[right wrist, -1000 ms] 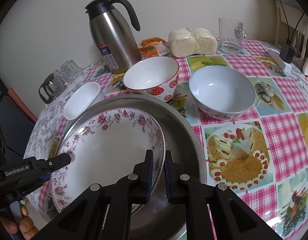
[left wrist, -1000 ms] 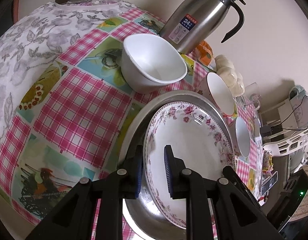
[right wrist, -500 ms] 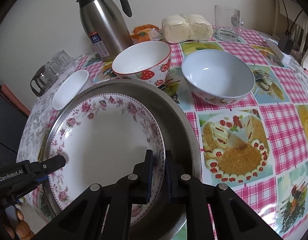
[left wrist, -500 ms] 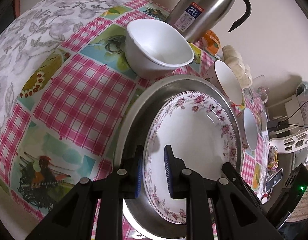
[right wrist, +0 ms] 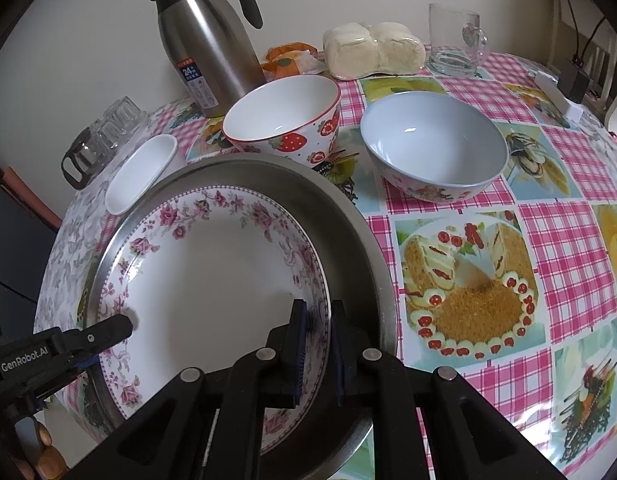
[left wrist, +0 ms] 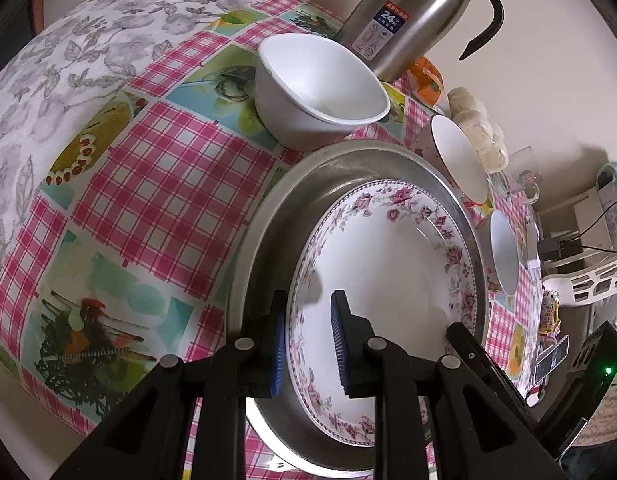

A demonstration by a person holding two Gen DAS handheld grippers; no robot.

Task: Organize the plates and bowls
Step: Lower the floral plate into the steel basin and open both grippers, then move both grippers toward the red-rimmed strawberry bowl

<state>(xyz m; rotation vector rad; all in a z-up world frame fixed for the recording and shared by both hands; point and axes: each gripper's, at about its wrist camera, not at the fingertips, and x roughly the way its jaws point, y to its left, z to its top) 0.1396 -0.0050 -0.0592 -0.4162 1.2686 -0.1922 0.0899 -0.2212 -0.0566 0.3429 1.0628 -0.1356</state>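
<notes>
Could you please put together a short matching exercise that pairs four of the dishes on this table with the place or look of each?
Things:
1. floral plate
2. strawberry bowl
3. pale blue bowl
4. plain white bowl

Descriptions:
A. stands in front of the steel thermos jug, red rim
B. lies in the metal pan, rim gripped at both sides
C. nearest the cluster of glass cups
D. sits on the tablecloth, in front of the glass mug

Pairs: 1-B, 2-A, 3-D, 4-C

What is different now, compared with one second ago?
The plate, held at opposite rims by the left claw and the right claw, has sunk lower and flatter into the pan. Both claws still grip it. Nothing else on the table moved.
</notes>
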